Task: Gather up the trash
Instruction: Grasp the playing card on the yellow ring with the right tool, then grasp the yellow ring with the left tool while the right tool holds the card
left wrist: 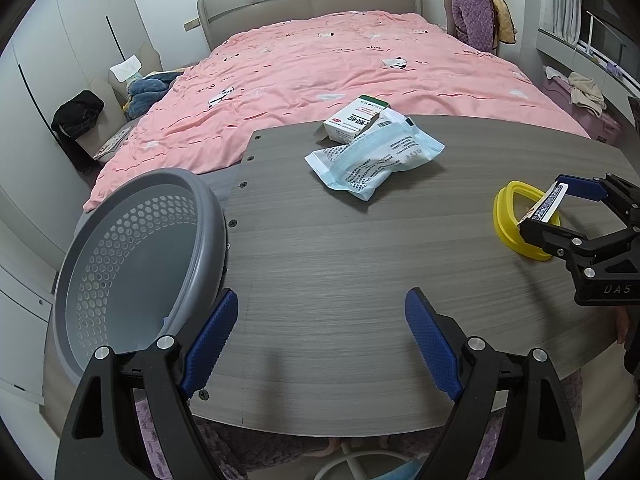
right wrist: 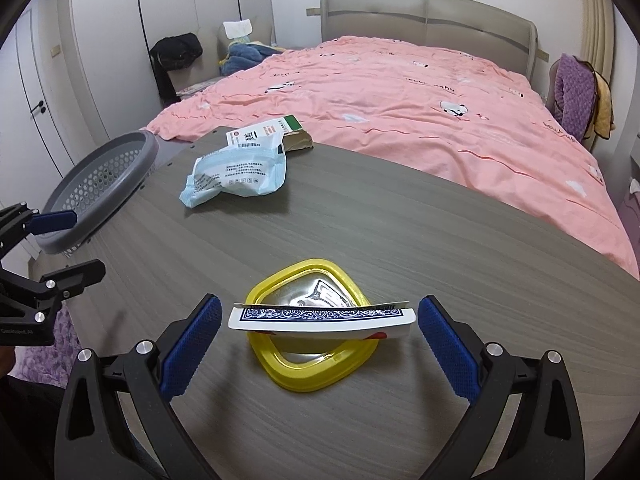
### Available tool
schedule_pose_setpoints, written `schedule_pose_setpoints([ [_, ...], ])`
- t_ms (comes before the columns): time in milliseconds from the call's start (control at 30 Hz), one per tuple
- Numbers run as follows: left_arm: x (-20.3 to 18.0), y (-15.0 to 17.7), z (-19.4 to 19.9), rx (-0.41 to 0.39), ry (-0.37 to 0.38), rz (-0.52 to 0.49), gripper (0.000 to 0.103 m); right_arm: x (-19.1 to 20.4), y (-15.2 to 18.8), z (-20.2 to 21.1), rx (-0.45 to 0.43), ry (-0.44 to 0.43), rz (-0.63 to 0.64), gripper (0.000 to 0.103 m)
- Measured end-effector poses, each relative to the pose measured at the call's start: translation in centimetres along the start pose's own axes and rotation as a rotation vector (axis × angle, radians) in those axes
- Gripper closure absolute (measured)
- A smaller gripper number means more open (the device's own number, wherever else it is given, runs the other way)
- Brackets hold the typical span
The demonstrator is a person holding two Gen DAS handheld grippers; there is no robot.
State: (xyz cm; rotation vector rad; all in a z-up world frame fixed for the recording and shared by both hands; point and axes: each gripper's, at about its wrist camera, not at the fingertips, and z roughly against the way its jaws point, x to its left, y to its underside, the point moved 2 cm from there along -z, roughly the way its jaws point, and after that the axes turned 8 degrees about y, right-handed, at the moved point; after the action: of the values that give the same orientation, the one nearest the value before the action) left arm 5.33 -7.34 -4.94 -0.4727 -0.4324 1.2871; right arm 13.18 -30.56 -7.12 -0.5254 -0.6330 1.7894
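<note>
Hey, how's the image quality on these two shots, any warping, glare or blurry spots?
Left wrist view: strong fisheye bending, the table edge bows, corners go black; focus is sharp. Right wrist view: same bending; the shiny inside of the yellow tray mirrors the card above it; soft shadows lie under the wrapper.

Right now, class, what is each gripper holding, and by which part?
Nothing is held. The left gripper is empty; the jaws of the right gripper stand open around the card box, gaps at both ends.
</note>
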Motion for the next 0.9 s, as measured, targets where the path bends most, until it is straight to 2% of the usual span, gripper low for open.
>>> schedule_pose_setpoints([
  [233, 0.0, 0.0, 0.0, -0.001, 0.000, 0.000, 0.021, 0.1, 0.1, 0.0, -0.002, -0.001, 0.006, 0.009],
  [333, 0.1, 0.0, 0.0, -0.001, -0.001, 0.000, 0.021, 0.3, 0.2, 0.0, -0.002, 0.004, 0.019, 0.018],
  [533, -0.1, -0.1, 0.2, -0.007, 0.002, -0.003, 0.021, 0.4, 0.4, 0.6, -0.027, 0.006, 0.011, 0.019],
  [767, -1.3, -0.4, 0.2, -0.012, 0.037, -0.035, 0.021, -1.0, 0.8, 2.7, -0.062, 0.031, -0.063, 0.019],
  [900, -2.9, -1.0, 0.1, -0.021, 0.079, -0.074, 0.021, -2.9, 2.1, 5.0, -0.084, 0.092, -0.142, 0.019],
])
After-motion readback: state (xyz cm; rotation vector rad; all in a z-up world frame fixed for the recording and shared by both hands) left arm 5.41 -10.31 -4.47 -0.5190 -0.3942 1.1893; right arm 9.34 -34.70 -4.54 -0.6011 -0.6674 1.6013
